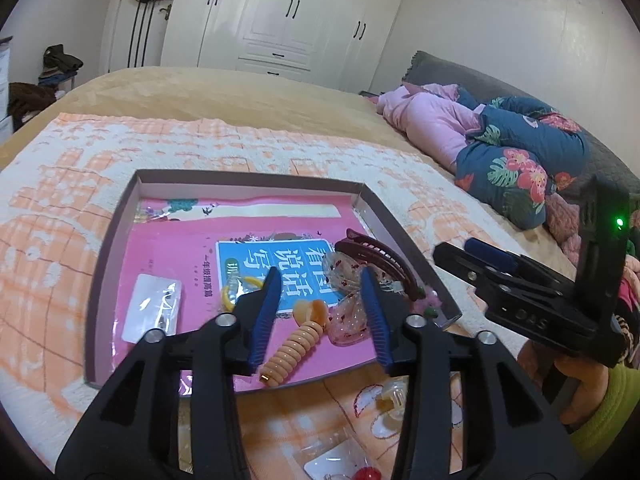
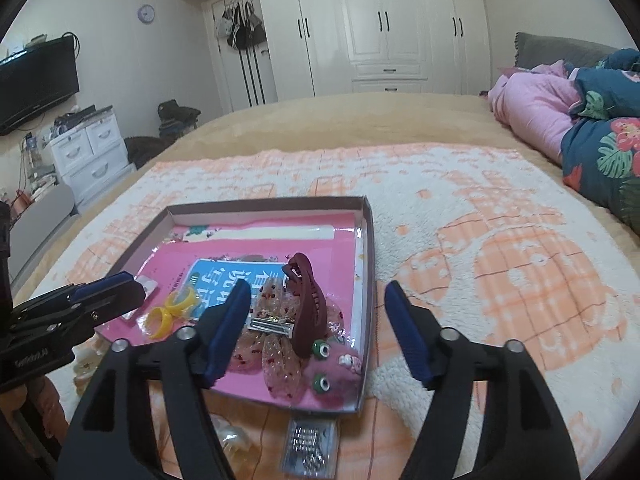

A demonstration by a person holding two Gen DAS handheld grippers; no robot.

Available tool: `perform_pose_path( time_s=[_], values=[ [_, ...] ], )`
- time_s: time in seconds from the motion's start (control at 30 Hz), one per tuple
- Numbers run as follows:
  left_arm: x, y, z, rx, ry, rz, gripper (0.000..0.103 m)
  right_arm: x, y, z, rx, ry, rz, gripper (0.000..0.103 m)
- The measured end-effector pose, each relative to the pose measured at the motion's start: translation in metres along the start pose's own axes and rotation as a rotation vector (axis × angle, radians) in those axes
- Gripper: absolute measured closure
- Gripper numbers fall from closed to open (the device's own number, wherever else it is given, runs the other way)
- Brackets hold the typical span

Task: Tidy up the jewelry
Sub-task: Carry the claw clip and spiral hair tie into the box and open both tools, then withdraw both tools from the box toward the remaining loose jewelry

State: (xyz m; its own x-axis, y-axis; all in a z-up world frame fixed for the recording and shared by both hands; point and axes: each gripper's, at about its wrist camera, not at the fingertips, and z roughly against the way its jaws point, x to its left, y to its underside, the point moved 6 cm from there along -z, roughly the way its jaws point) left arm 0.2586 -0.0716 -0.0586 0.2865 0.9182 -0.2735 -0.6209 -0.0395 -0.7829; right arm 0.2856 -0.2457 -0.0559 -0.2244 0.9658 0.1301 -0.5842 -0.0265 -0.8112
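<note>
Shallow tray [image 2: 370, 240] of hair accessories on blanket [image 2: 500, 220].
Left gripper [image 1: 320, 300] and right gripper [image 2: 316, 320] spread, empty. Maroon claw clip [image 2: 306, 304] at tray's 3 o'clock wall; bare blanket beyond.

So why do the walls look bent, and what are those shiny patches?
Left wrist view: the fisheye lens bows the wardrobe and darkens the corners. Right wrist view: the same bending, with room light glaring off the wardrobe doors; the tray stays sharp.

Both wrist views were angled down, close over the shallow pink-lined cardboard tray [image 1: 116, 264] [image 2: 370, 264], shared.
</note>
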Motion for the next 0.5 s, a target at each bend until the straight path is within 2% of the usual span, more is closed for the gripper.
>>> perform_pose_path(
  time_s=[0.1, 0.17, 0.3, 0.37, 0.5],
  values=[
    [-0.001, -0.003, 0.008, -0.020, -0.004, 0.004, 0.058, 0.001, -0.001, 0.014, -0.031, 0.008, 0.007, 0.026],
    [-0.003, -0.006, 0.015, -0.038, -0.009, 0.009, 0.047, 0.001, -0.002, 0.024, -0.054, 0.013, 0.009, 0.023],
    [-0.005, -0.009, 0.027, -0.068, -0.008, 0.016, 0.031, -0.001, -0.003, 0.040, -0.081, 0.021, 0.004, 0.015],
    [-0.007, -0.010, 0.034, -0.081, -0.017, 0.018, 0.014, -0.001, -0.002, 0.046, -0.093, 0.026, 0.000, 0.014],
    [-0.008, -0.009, 0.046, -0.102, -0.029, 0.023, 0.011, -0.003, 0.000, 0.060, -0.109, 0.029, 0.005, 0.014]
  ],
)
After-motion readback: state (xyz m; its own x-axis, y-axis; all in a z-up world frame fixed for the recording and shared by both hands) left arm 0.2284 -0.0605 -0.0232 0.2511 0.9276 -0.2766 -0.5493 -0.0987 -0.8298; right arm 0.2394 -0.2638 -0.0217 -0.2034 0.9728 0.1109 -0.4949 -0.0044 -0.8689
